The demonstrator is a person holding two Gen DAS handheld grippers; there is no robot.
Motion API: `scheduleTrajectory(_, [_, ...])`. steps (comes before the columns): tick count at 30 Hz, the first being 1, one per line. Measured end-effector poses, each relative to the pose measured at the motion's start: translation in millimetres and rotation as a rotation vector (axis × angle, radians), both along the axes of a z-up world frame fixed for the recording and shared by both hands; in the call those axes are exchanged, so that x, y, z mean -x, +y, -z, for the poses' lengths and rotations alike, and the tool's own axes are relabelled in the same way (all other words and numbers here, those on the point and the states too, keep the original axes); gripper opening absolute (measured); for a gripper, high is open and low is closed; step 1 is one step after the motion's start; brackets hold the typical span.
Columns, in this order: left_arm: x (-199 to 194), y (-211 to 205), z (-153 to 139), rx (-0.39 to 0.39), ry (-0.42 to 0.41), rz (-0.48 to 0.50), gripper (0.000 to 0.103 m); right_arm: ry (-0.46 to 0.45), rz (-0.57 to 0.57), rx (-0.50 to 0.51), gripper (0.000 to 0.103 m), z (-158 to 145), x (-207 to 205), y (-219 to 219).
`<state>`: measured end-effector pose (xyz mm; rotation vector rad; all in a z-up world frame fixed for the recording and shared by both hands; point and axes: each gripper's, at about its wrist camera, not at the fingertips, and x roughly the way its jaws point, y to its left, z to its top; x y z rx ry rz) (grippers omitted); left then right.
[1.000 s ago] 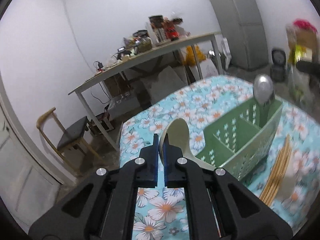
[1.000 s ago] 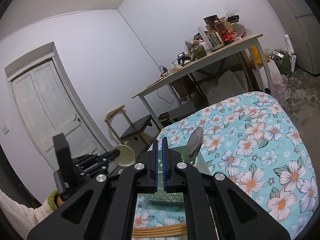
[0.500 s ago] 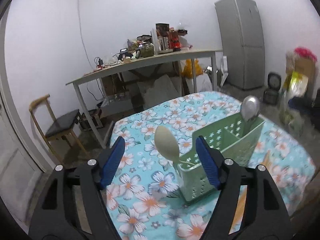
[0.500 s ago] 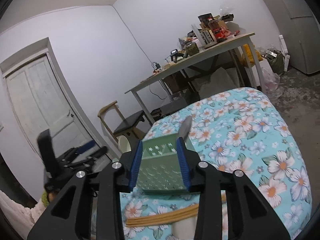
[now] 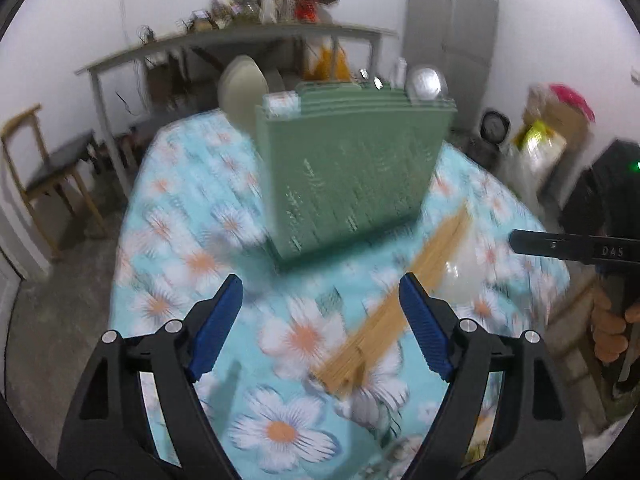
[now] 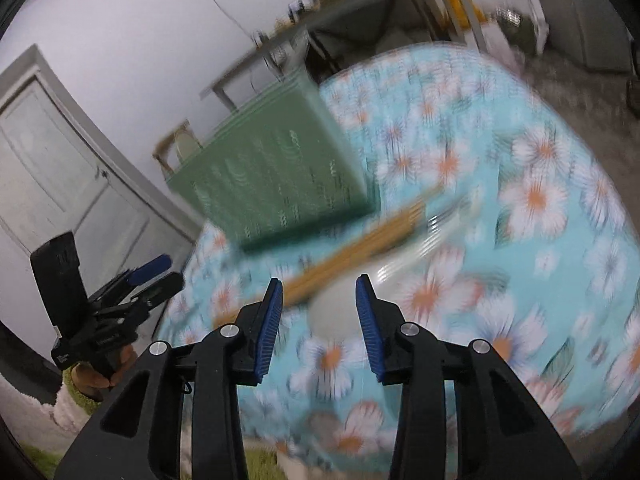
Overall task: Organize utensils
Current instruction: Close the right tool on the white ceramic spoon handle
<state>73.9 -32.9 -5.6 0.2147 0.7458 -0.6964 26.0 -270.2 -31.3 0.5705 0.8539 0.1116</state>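
Both grippers empty above floral cloth: left gripper (image 5: 320, 320) jaws just spread wide, right gripper (image 6: 318, 316) half-open; chopstick bundle (image 5: 400, 304) diagonal just ahead, nearer right

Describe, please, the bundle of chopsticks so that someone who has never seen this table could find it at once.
Start at the table with the turquoise floral tablecloth and find the tall green utensil basket standing on it. Just in front of the basket, the wooden chopsticks lie flat in a bundle beside a white spoon. They are the only long, tan sticks there; the basket's spoons stand upright.
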Motion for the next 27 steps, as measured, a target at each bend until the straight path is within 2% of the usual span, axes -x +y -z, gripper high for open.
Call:
scheduleTrajectory(4, [7.2,-24.2,25.1,-0.116,-0.013,0.068,0.077,0.092,-0.014,-0.001,0.044,19.8,-1.3,11.7])
scheduleTrajectory(7, [11.5,-48.4,46.1,-0.243,-0.020,0.130,0.077,0.137,-0.009,-0.015,0.044,30.0,-2.8,13.8])
scheduleTrajectory(9, [3.9,-56.9,58.0,-0.281,0.002,0.116,0.077,0.151,-0.005,-0.019,0.044,31.4,-4.7,14.5])
scheduleTrajectory(12, [-7.9,-55.5,60.4,-0.234,0.046,0.093,0.077,0.161,0.002,-0.039,0.044,34.0,-6.5,13.2])
scheduleTrajectory(17, [-23.3,-56.6,60.7,-0.205,0.028,0.016,0.077,0.172,0.024,-0.083,0.044,40.2,-14.2,8.8])
scheduleTrajectory(23, [-32.7,-50.1,58.9,-0.111,0.072,-0.036,0.077,0.170,0.037,-0.093,0.044,43.4,-26.2,7.9])
scheduleTrajectory(27, [-35.2,-44.5,56.6,-0.057,0.094,-0.041,0.079,0.181,0.053,-0.106,0.037,44.9,-30.0,5.7])
